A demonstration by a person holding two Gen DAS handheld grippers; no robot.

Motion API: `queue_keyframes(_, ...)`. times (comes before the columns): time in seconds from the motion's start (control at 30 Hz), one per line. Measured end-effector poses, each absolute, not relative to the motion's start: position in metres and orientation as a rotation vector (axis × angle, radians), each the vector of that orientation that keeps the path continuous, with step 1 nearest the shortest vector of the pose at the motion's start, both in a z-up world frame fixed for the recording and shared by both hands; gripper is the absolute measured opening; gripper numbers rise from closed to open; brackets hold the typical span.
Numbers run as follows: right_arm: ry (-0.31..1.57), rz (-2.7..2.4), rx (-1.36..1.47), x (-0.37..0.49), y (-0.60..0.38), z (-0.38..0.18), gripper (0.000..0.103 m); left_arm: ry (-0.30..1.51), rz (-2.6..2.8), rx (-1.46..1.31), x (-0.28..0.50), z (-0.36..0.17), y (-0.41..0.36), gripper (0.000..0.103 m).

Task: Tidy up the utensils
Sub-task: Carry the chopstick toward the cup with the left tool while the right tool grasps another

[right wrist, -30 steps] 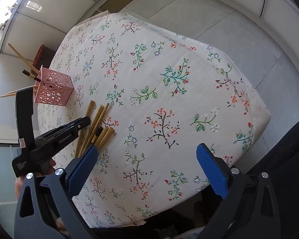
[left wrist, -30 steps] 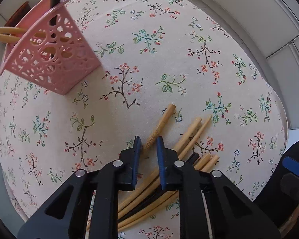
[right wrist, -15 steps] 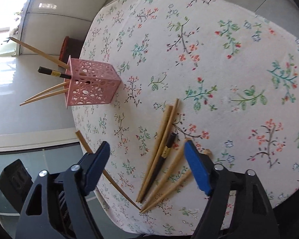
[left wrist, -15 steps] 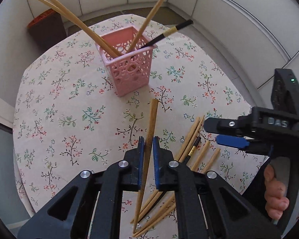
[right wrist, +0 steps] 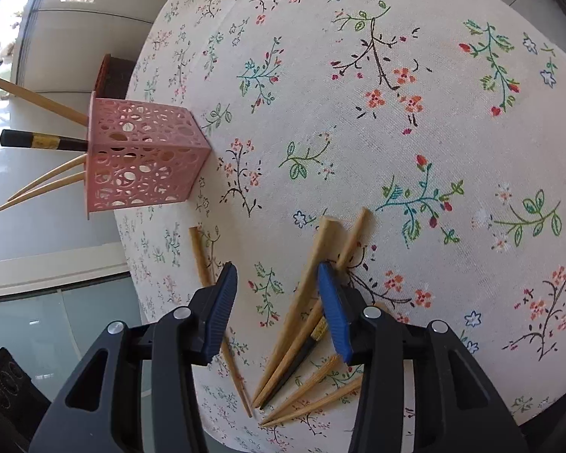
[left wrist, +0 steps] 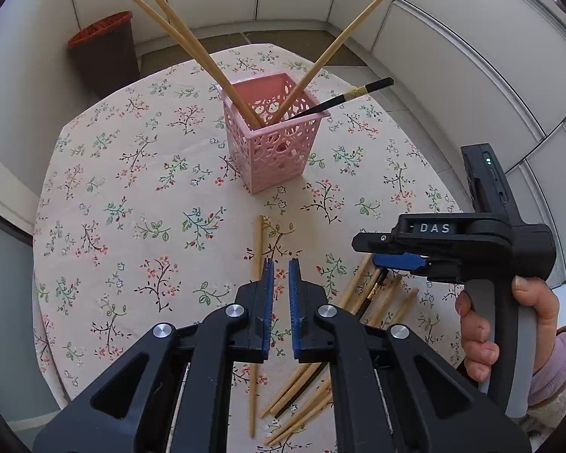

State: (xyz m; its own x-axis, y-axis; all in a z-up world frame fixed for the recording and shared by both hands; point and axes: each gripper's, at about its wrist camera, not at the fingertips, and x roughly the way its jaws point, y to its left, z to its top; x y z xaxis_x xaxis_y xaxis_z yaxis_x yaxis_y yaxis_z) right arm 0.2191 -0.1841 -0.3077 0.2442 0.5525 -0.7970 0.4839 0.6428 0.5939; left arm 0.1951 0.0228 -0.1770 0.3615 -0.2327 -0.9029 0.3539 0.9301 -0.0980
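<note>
The left wrist camera sits behind its own fingers [left wrist: 268, 302] and looks steeply down from fairly high above the counter [left wrist: 132, 196], facing the pink basket [left wrist: 273, 147] and the wall cabinets beyond. The right wrist camera rides much nearer the cloth and appears rolled sideways, so the basket [right wrist: 143, 158] seems to lie on its side at the frame's left. Both views share the basket, the lone chopstick [left wrist: 258, 241] [right wrist: 200, 253] and the loose chopstick pile [left wrist: 381, 298] [right wrist: 302, 339]. The left view also takes in the right gripper [left wrist: 396, 262] from the side; its far finger is probably hidden.
</note>
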Motion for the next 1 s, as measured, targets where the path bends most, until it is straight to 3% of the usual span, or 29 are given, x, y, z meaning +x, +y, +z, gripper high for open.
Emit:
queue_keyframes(0.03, 1.385, 0.047, 0.937, 0.222, -0.183, -0.307, 0.042, 1.147, -0.374, 0.124, 0.195, -0.178, 0.023, 0.008)
queue_keyframes(0.1, 1.401, 0.008, 0.861, 0.227, -0.178, -0.305, 0.029, 1.167, -0.349, 0.125, 0.199, -0.186, 0.026, 0.008)
queue_keyframes(0.17, 1.404, -0.024, 0.825, 0.231, -0.176, -0.306, 0.011, 1.207, -0.313, 0.116, 0.208, -0.199, 0.032, 0.008)
queue_keyframes(0.2, 1.402, -0.03, 0.826, 0.232, -0.177, -0.306, 0.011, 1.232, -0.309, 0.105, 0.213, -0.206, 0.034, 0.008)
queue_keyframes(0.27, 1.4, -0.037, 0.819, 0.232, -0.177, -0.305, 0.01, 1.272, -0.283, 0.084, 0.224, -0.221, 0.037, 0.02)
queue_keyframes(0.47, 1.421, -0.047, 0.791, 0.232, -0.171, -0.304, 0.011, 1.294, -0.232, 0.078, 0.245, -0.246, 0.031, 0.025)
queue_keyframes(0.53, 1.423, -0.05, 0.796, 0.236, -0.167, -0.303, 0.018, 1.292, -0.213, 0.104, 0.247, -0.253, 0.025, 0.031)
queue_keyframes(0.57, 1.412, -0.039, 0.809, 0.237, -0.165, -0.302, 0.032, 1.292, -0.201, 0.116, 0.247, -0.257, 0.023, 0.031)
queue_keyframes(0.63, 1.403, -0.063, 0.741, 0.239, -0.154, -0.298, 0.035, 1.302, -0.178, 0.129, 0.247, -0.27, 0.02, 0.031)
queue_keyframes(0.67, 1.396, -0.078, 0.694, 0.238, -0.149, -0.295, 0.032, 1.31, -0.167, 0.138, 0.247, -0.277, 0.018, 0.031)
queue_keyframes(0.7, 1.384, -0.102, 0.637, 0.237, -0.144, -0.294, 0.021, 1.289, -0.157, 0.15, 0.245, -0.281, 0.015, 0.031)
queue_keyframes(0.73, 1.368, -0.115, 0.599, 0.236, -0.142, -0.293, 0.013, 1.262, -0.157, 0.169, 0.244, -0.281, 0.012, 0.023)
queue_keyframes(0.77, 1.344, -0.097, 0.619, 0.234, -0.144, -0.294, 0.013, 1.255, -0.173, 0.166, 0.242, -0.28, 0.009, 0.008)
queue_keyframes(1.0, 1.219, 0.092, 0.752, 0.22, -0.163, -0.267, 0.009, 1.169, -0.179, 0.072, 0.232, -0.241, 0.03, 0.006)
